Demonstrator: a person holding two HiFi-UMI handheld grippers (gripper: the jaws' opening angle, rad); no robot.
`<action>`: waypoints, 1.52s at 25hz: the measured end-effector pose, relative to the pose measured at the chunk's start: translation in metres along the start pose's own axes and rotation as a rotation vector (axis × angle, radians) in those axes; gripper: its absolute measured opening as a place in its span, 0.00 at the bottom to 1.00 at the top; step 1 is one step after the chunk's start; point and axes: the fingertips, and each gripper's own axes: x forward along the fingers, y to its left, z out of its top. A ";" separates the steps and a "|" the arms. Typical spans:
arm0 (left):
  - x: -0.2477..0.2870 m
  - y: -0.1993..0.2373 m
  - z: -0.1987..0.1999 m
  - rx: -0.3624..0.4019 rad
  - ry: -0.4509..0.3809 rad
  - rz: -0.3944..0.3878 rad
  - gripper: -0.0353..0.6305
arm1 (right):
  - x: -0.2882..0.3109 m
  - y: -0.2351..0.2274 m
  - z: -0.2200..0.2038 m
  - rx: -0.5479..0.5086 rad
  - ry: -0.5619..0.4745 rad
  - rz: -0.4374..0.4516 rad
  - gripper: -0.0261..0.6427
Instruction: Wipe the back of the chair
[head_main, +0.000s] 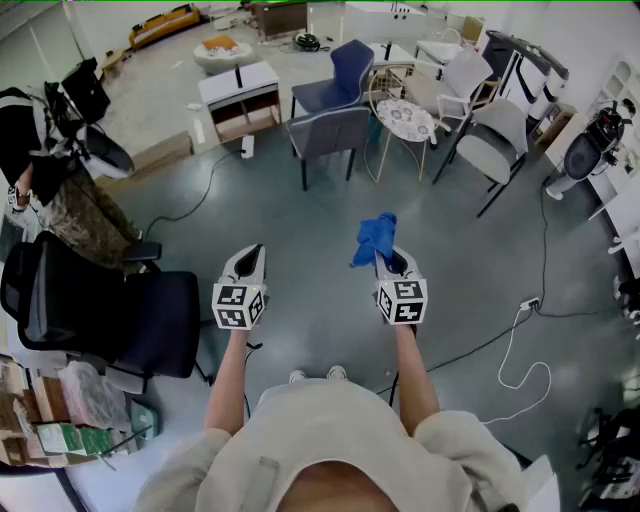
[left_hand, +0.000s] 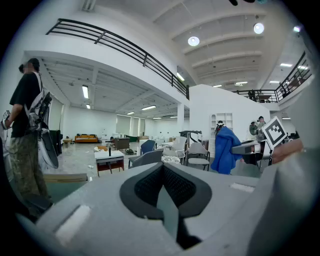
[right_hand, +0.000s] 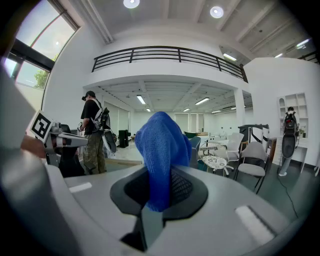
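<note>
Right gripper (head_main: 386, 262) pinches a blue cloth (head_main: 375, 237) mid-frame; left gripper (head_main: 251, 257) jaws pressed together, empty, grey chair (head_main: 330, 133) above

No readable text, brand, number or sign in any view. The only print is the black-and-white square markers (head_main: 238, 305) on the cubes of the left hand-held gripper (head_main: 251, 258) and the right hand-held gripper (head_main: 391, 263): pattern only, no letters or digits. The green-printed packs (head_main: 62, 437) at near left are too small to read.
</note>
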 end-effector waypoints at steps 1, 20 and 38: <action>0.001 -0.001 0.000 0.001 0.000 -0.001 0.06 | 0.000 -0.001 0.000 0.000 0.000 0.000 0.10; 0.009 -0.031 -0.001 0.001 0.011 0.019 0.06 | -0.010 -0.022 -0.008 -0.002 -0.003 0.038 0.10; 0.030 -0.050 -0.015 -0.015 0.032 0.058 0.06 | 0.012 -0.044 -0.016 -0.015 -0.019 0.083 0.11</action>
